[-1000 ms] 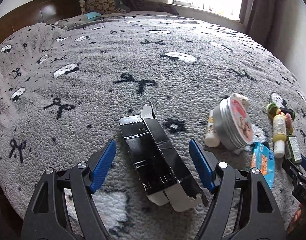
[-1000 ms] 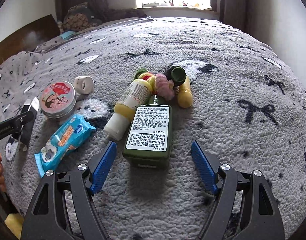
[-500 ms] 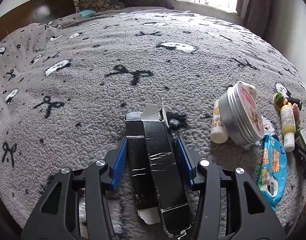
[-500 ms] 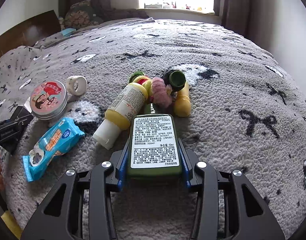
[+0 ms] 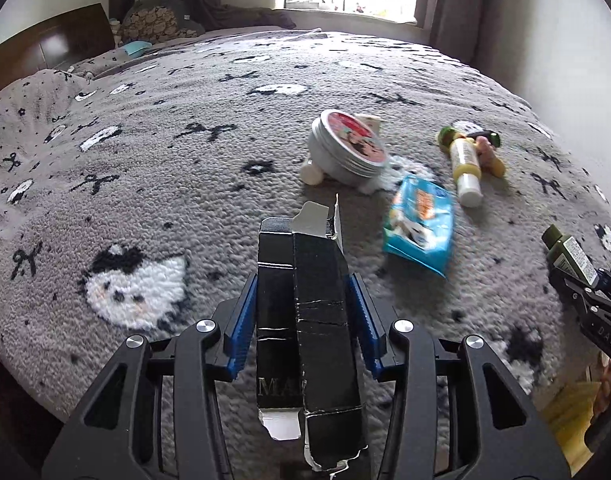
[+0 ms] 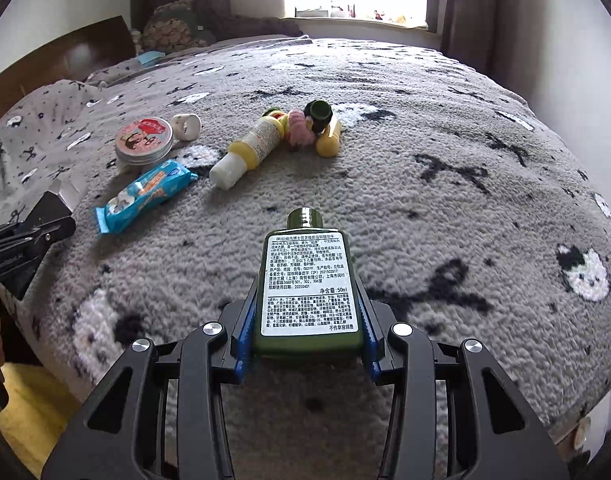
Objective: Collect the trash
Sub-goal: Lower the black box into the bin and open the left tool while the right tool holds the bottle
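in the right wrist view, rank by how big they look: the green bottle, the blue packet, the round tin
1. green bottle, inflated by nearness, held in the right tongs
2-3. blue packet and round tin: too alike to rank.
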### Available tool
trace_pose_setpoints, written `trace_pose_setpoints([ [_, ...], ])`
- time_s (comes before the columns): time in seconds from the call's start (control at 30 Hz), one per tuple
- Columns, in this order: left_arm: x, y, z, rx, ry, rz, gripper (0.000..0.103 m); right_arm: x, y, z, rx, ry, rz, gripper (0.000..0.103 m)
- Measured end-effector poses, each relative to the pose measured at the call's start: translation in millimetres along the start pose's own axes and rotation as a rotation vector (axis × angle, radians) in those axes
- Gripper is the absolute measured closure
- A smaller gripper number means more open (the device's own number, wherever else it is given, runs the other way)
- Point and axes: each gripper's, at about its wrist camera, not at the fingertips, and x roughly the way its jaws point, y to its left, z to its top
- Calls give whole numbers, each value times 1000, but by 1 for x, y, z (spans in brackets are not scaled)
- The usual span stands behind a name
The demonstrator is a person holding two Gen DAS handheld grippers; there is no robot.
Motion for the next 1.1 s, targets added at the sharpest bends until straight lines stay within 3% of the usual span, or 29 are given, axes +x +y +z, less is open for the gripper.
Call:
trace_pose_setpoints([
  [0.27,-50,-40,-32,61,-54,-65,61,-54,-6,-32,11,-61,23,61],
  [0.67,-105,-71,-71,122,-103,-146,61,-113,-2,-62,-12,-114,89,60],
  [0.87,-112,-77,-96,132,-82,-175,61,-118,3,-89,0,-69,114,60],
  [1.1,-100,-80,-134,138,-3,-200,61,-103,11,-121,-9,28,123,60],
])
